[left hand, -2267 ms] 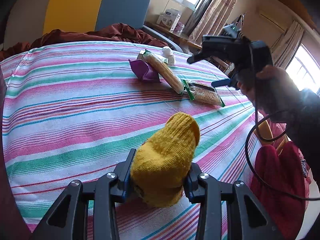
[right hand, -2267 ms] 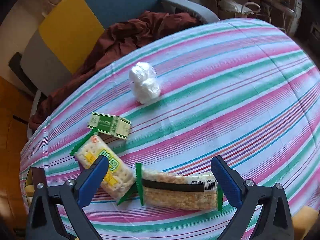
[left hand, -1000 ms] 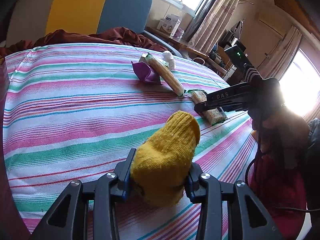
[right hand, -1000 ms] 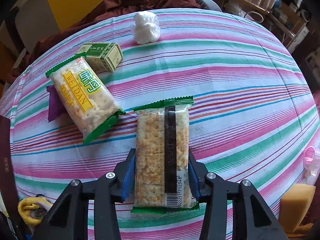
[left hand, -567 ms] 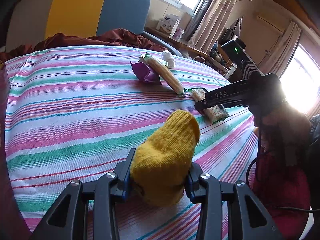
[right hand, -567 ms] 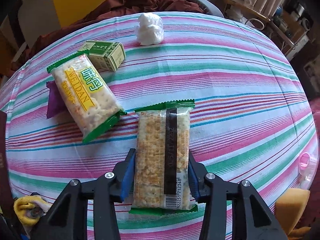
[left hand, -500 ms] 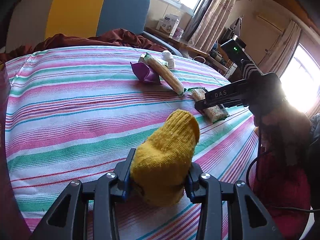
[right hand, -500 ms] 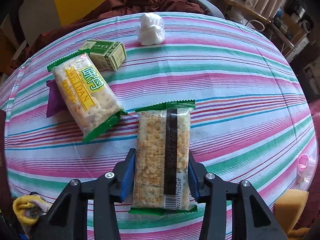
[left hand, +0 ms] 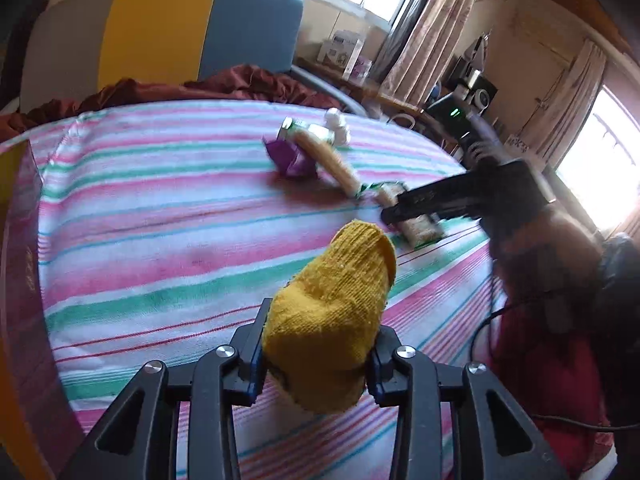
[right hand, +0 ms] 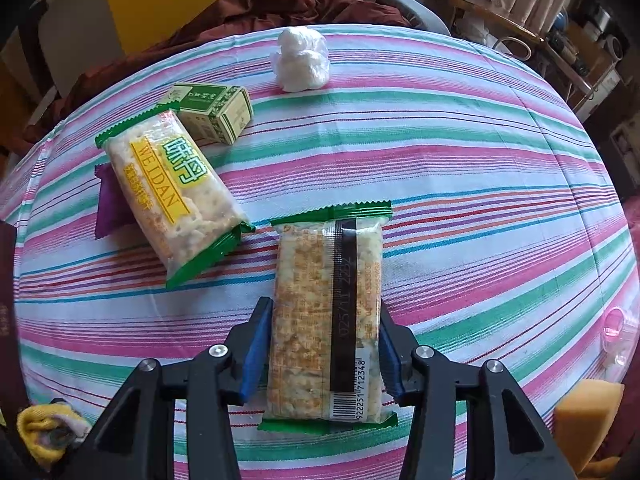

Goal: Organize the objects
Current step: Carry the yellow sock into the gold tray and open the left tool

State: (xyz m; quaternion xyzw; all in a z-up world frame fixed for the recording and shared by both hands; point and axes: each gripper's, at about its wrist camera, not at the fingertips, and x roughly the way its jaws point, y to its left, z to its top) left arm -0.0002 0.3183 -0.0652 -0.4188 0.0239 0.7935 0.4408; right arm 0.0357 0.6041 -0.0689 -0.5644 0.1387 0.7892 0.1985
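The left gripper was clamped on a yellow knitted sock, its pads pressed into the wool on both sides; its jaws had just been closing a little further on it. The sock stood up out of the jaws, its rounded toe pointing away over the striped tablecloth.

The right gripper pointed steeply down at a cracker packet with green ends and a black seam strip, barcode nearest the gripper. The blue pads sat against both long edges of that packet, so the jaws were closed on it; they had just eased open slightly, yet the packet was between them and the pads touched it. The packet lay flat on the cloth.

Taking that packet as the landmark: a second packet marked WEIDAN lay just to its left, tilted, their green ends close but apart. A purple wrapper poked out from under the WEIDAN packet's far side. A small green box touched the WEIDAN packet's upper end, farther from the landmark. A crumpled white wad sat well beyond the landmark, near the table's far edge. Behind the table stood a chair draped with dark red cloth.
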